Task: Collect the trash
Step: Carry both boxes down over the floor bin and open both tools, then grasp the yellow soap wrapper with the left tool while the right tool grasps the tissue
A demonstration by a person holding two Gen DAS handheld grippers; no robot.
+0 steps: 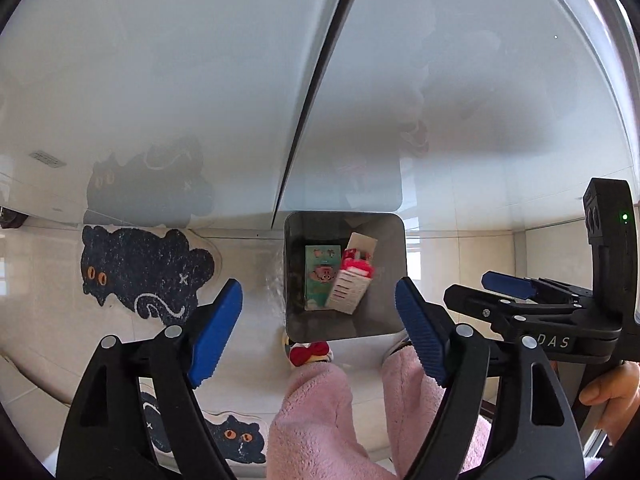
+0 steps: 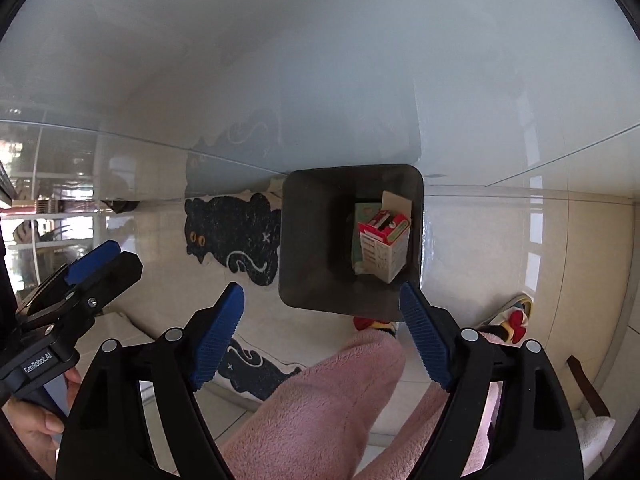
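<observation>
A dark square trash bin stands on the floor against a white panel. Inside it lie a green carton and a red-and-white carton leaning over it. My left gripper hangs open above the bin with nothing between its blue pads. Beside it, my right gripper is also open and empty over the bin. Each gripper appears side-on in the other's view: the right gripper and the left gripper.
A dark cat-shaped rug lies left of the bin, and a second cat mat is nearer. A person's pink fleece legs and red-bowed slippers stand just before the bin. Glossy white cabinet doors rise behind.
</observation>
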